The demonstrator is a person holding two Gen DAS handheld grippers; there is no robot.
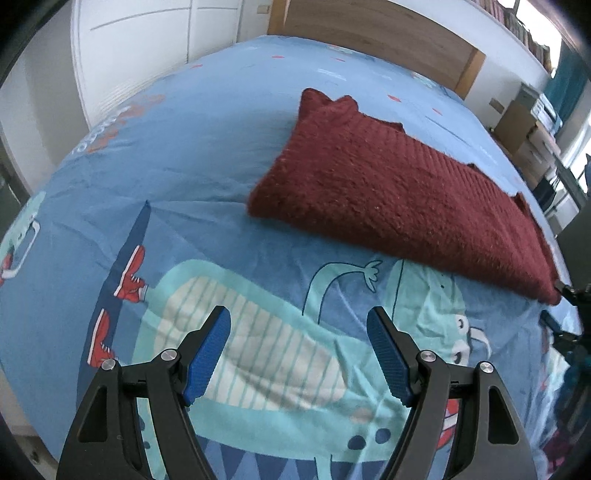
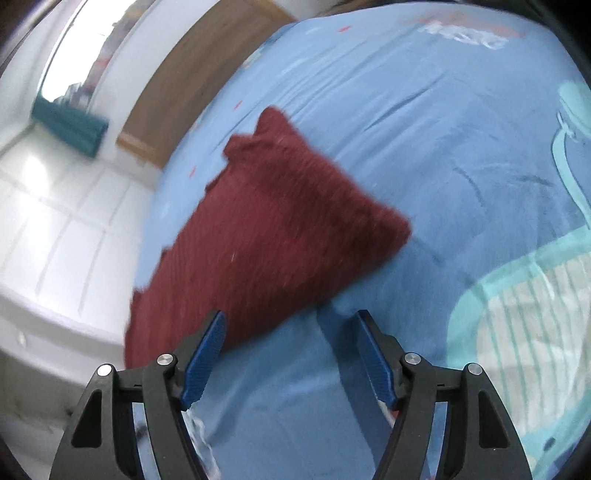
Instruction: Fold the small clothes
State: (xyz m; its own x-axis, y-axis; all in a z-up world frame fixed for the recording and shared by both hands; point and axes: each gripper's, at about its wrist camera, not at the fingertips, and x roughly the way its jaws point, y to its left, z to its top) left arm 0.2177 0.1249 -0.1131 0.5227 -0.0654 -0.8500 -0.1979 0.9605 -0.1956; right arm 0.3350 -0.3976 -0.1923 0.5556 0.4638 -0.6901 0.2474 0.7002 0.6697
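Note:
A dark red knitted garment lies folded into a long flat strip on the blue printed bedspread. My left gripper hovers over the cartoon print, well short of the garment's near edge, open with nothing between its blue pads. In the right wrist view the same red garment lies just ahead and left of my right gripper, which is open and empty above the bedspread. Its left pad overlaps the garment's near edge in the picture. The right wrist view is blurred.
A wooden headboard runs along the far side of the bed, with white cupboard doors to its left. Boxes stand beyond the bed's right corner. The other gripper's dark tips show at the right edge.

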